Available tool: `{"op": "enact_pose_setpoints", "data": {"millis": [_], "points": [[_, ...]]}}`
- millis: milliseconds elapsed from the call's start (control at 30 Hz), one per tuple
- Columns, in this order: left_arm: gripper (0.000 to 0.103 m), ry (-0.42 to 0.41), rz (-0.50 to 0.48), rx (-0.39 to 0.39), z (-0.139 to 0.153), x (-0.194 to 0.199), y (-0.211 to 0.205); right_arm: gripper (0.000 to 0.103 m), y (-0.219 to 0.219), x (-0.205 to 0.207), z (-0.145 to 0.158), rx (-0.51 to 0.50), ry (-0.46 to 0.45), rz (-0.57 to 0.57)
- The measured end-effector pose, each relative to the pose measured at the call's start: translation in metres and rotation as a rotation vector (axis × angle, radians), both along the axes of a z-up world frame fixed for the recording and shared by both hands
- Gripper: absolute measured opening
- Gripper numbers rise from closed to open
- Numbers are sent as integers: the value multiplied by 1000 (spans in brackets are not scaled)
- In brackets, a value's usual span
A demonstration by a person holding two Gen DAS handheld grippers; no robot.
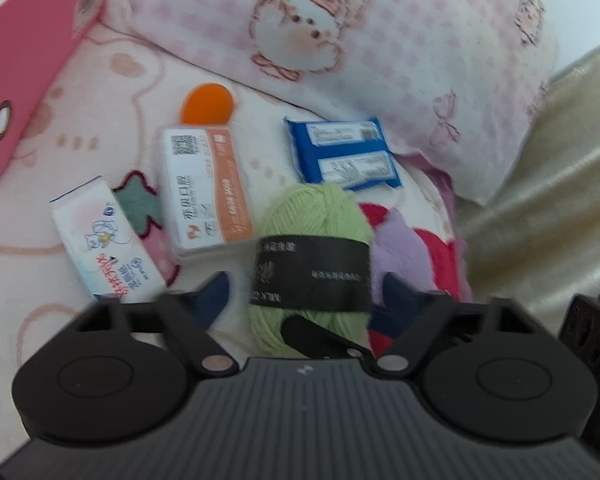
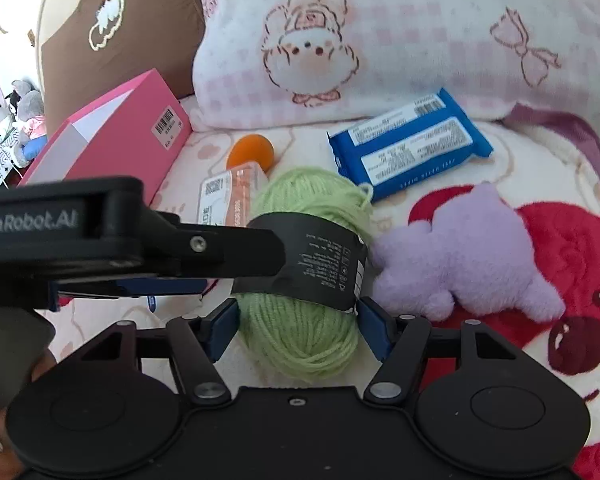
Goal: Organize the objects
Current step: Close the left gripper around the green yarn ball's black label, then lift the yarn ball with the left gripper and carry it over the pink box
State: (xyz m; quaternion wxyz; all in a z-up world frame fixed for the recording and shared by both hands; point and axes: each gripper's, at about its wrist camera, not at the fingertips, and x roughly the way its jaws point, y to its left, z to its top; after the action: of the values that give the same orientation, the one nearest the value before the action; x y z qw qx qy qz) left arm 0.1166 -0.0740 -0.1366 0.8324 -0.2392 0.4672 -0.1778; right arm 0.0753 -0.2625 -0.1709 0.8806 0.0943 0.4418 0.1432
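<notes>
1. Centrally, a green yarn skein (image 2: 300, 292) with a black paper band (image 2: 320, 264) lay on a pink cartoon-print blanket (image 1: 80, 92) on a bed, just in front of a checked pillow (image 2: 400, 40).
2. The right gripper (image 2: 296, 332) had its blue-padded fingers (image 2: 220, 328) on either side of the skein's near end — pads touching the yarn, clenched on it.
3. The left gripper (image 1: 300, 300) came in from the side; whether its fingers (image 1: 212, 300) pressed the skein I could not tell.
4. Nearby lay a blue wipes pack (image 2: 412, 140), an orange-and-white card box (image 1: 204, 188), a tissue pack (image 1: 104, 236), an orange disc (image 1: 208, 104) and a purple plush (image 2: 468, 252) — a pink box (image 2: 116, 140) stood to the left.
</notes>
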Motion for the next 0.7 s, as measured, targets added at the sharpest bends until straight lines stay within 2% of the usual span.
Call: {"op": "enact_pose_setpoints", "data": {"millis": [100, 200, 400, 567, 700], "points": [[48, -27, 13, -2, -2, -4, 0, 69, -1, 3, -5, 3, 11, -5], [48, -10, 1, -14, -7, -2, -2, 65, 1, 5, -8, -4, 21, 0], [49, -21, 14, -40, -11, -5, -2, 63, 3, 3, -5, -22, 6, 4], [49, -29, 12, -25, -17, -6, -6, 66, 4, 8, -10, -44, 24, -19], [49, -36, -8, -15, -13, -8, -7, 63, 8, 4, -6, -64, 10, 19]]}}
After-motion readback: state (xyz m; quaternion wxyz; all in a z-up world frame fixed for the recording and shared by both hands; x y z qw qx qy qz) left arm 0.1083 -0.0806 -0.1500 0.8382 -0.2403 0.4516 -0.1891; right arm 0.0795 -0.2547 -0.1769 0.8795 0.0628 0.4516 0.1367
